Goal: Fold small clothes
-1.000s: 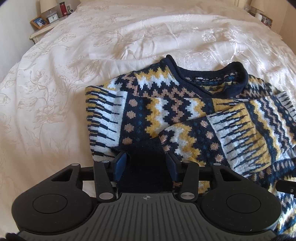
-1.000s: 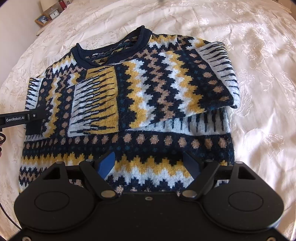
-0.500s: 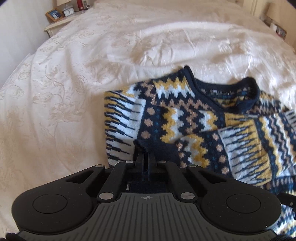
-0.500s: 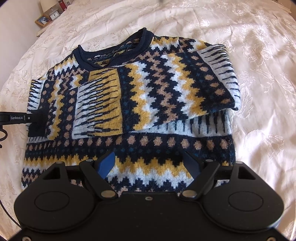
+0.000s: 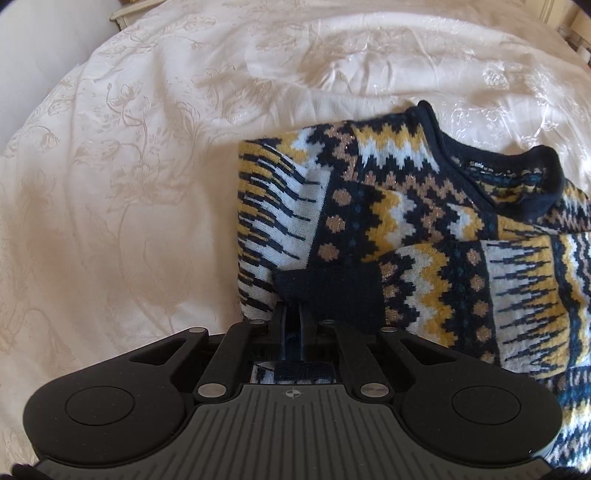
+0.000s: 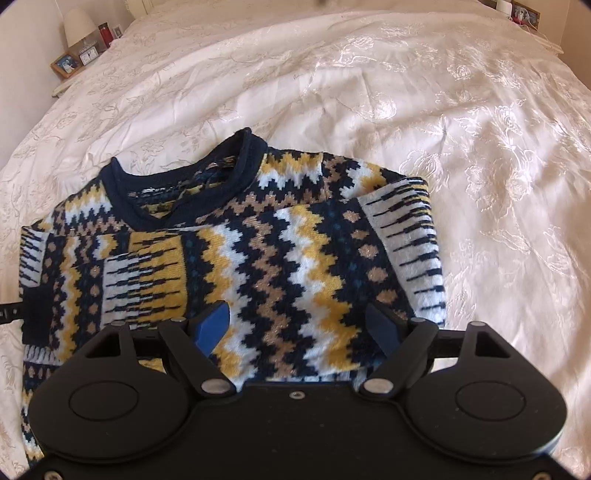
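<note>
A navy, yellow and white patterned sweater [image 5: 406, 221] [image 6: 280, 258] lies flat on the cream bedspread [image 5: 129, 184], with both sleeves folded across its front. My left gripper [image 5: 291, 314] is shut on the navy cuff [image 5: 332, 291] of the sleeve at the sweater's left edge. In the right wrist view that cuff [image 6: 35, 314] shows at the far left, with a black gripper part beside it. My right gripper [image 6: 297, 317] hovers open over the folded right sleeve, nothing pinched between its blue pads [image 6: 214, 321].
The bedspread [image 6: 461, 129] spreads wide around the sweater, wrinkled beyond the neckline. A nightstand [image 6: 74, 59] with a lamp, a clock and a photo frame stands at the far left corner. More small items sit at the far right corner [image 6: 521, 13].
The left gripper's jaws closed on the navy cuff, and that view shifted left over the sweater's edge. The right gripper moved forward from the hem to the folded sleeve, still open.
</note>
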`<state>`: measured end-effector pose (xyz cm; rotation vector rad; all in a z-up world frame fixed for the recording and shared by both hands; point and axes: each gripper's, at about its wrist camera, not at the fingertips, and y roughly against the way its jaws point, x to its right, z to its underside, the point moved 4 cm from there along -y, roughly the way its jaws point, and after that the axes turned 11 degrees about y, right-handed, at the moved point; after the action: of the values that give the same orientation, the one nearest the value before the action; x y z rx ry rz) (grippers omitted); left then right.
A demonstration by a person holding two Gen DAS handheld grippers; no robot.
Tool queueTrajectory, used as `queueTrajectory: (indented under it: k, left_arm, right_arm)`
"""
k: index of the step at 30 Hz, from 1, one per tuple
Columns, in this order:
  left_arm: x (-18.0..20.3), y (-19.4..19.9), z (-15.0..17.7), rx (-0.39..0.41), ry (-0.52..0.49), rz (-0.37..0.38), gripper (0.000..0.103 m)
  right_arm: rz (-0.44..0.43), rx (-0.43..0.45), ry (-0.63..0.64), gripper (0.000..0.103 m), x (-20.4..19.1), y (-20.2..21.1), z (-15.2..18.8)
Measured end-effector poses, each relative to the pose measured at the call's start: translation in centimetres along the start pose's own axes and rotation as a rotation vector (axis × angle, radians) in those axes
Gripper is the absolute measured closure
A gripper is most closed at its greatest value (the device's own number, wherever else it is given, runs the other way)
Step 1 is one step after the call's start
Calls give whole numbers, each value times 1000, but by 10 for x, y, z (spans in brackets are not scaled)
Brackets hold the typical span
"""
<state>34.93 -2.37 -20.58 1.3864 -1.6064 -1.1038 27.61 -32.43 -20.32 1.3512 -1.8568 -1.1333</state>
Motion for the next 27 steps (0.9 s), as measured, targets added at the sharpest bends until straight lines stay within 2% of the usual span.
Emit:
queueTrajectory:
  k: [3,7,10,14,23,27]
  left_arm:
    - [6,-5,-1,-27,-28,-25,92]
    - [15,-11,-1,-45,-69,-72,91]
    - [19,-13,0,-50,-87,-96,91]
    - [24,-14,0,-55,-112,-116,90]
    - [25,-15,-5,-66,-112,-114,90]
    - [24,-16,-8,-69,-78,-105,89]
  right_arm:
    - [12,-62,-3,19,6,-20,-1]
    - [14,-82,35,6,0,-30,0]
    - [34,-98,67,1,-9,-35,1]
    - [53,-116,68,0,-13,-40,0]
    - [67,-119,82,0,-19,-49,-5]
    - [75,-112,79,0,-21,-50,-5]
